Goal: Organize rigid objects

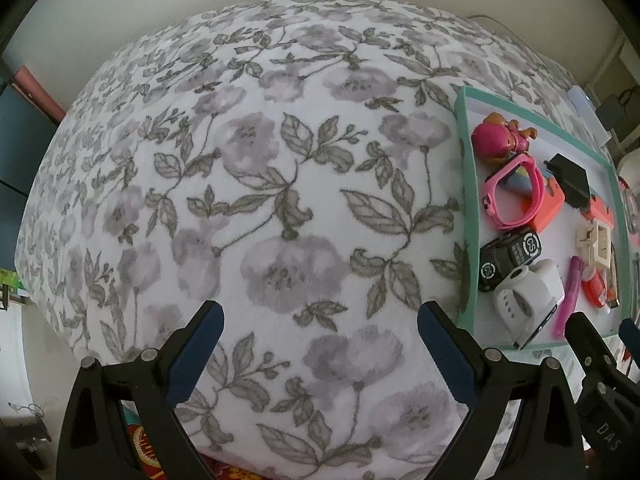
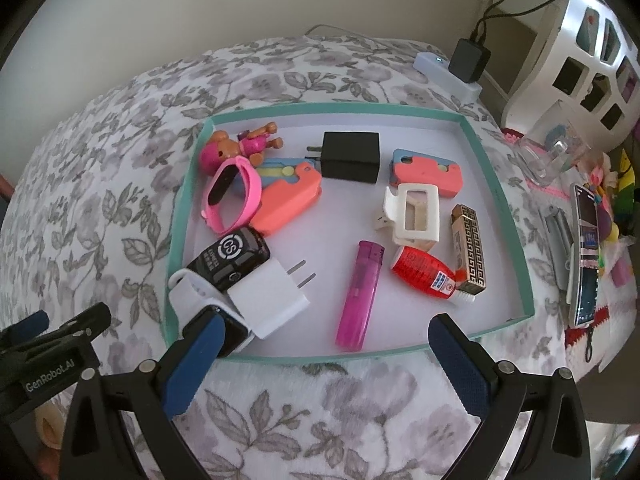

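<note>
A teal-rimmed white tray lies on the floral bedspread and holds small rigid objects: a pink doll, a pink wristband, a black charger, a white charger, a purple lighter, a white hair clip, a red bottle. My right gripper is open and empty at the tray's near rim. My left gripper is open and empty over bare bedspread, left of the tray.
A phone, a clear cup and colourful clutter lie right of the tray. A white power strip with a black adapter sits behind it. A white cabinet stands at the far right. The floral bedspread spreads left.
</note>
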